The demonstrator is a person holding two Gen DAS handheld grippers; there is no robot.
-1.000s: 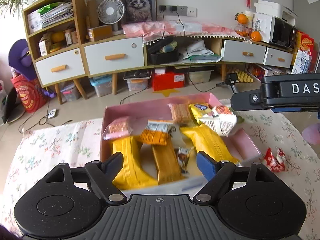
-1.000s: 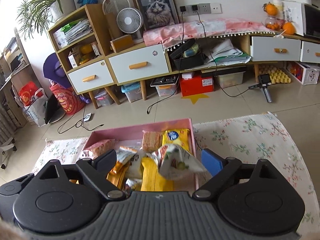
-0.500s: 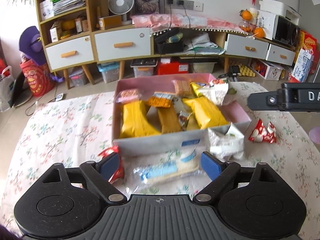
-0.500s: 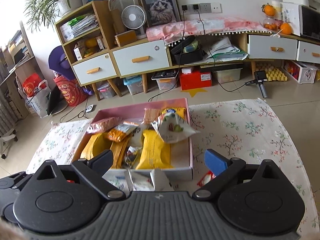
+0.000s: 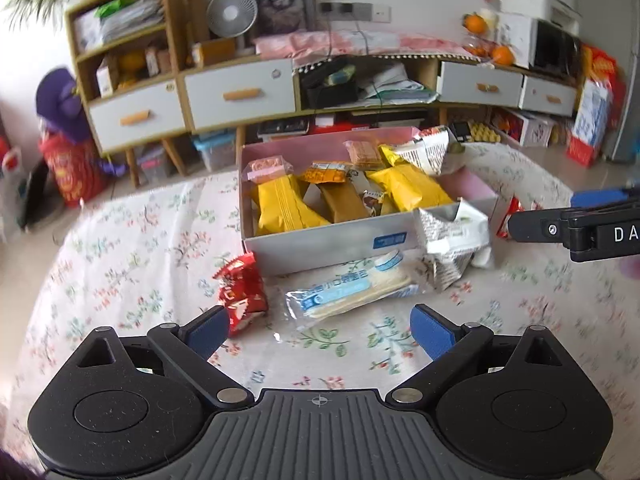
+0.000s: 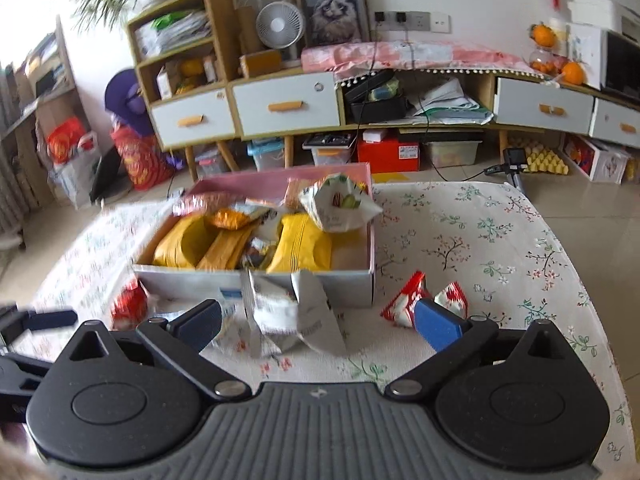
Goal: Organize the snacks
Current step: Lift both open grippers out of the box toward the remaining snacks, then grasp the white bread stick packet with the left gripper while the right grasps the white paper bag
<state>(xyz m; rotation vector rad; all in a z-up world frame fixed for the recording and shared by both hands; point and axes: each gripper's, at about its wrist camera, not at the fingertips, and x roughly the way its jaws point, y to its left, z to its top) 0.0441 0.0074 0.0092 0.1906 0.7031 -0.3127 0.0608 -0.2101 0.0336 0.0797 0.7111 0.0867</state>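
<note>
An open box (image 5: 320, 242) with a pink inside holds yellow packs (image 5: 284, 208) and several smaller snacks. On the flowered cloth before it lie a red packet (image 5: 240, 294), a clear blue-and-white packet (image 5: 348, 288) and a crinkled white bag (image 5: 452, 240). My left gripper (image 5: 320, 328) hovers just short of the blue-and-white packet, its jaws opening with nothing between them. My right gripper (image 6: 318, 322) is also opening. The white bag (image 6: 292, 312) lies loose between its fingers, and two red packets (image 6: 404, 300) sit by its right finger.
The flowered cloth (image 6: 480, 240) runs on to the right of the box. Behind the table are a tiled floor, low cabinets with drawers (image 6: 286, 106), storage bins and cables. The right gripper (image 5: 560, 216) reaches in from the right edge of the left wrist view.
Both grippers have drawn back from above the box toward the near side of the table and spread wider. The loose packets in front of the box have come into view.
</note>
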